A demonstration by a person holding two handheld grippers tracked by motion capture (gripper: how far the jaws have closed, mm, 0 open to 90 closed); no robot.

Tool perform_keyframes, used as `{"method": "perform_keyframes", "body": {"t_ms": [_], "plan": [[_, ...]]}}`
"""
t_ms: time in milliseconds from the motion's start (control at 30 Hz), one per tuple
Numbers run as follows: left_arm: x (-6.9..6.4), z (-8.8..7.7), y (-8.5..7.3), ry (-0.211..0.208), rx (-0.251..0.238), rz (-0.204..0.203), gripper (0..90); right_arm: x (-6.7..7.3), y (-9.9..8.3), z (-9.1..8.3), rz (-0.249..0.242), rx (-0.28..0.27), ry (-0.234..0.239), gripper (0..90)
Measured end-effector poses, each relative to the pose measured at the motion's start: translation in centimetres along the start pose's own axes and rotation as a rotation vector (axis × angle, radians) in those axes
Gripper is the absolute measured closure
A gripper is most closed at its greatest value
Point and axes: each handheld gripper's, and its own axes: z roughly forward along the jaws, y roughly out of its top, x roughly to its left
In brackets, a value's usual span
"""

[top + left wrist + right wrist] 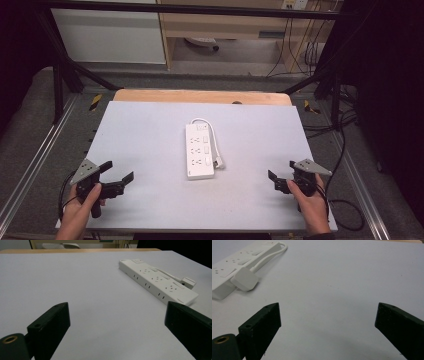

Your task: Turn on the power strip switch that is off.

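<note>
Starting posture, before any contact: the left gripper near the table's near-left corner and the right gripper near its near-right corner both rest with jaws spread wide and hold nothing. Farther in, at the table's middle and well apart from both, lies the white power strip, its long axis running near to far, with its cord looped along its right side and the plug just beside its near-right end. The step in hand appears to be the approach; the next move likely calls for carrying one gripper inward to the plug while the other steadies the strip.
</note>
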Motion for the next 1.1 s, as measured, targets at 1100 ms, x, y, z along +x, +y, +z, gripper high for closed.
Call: {"method": "perform_keyframes", "body": {"t_ms": [1100], "plan": [[-0.10, 0.27, -0.10, -0.005, 0.024, 0.009, 5.7, -0.02, 0.17, 0.12, 0.019, 0.039, 0.021, 4.3]]}}
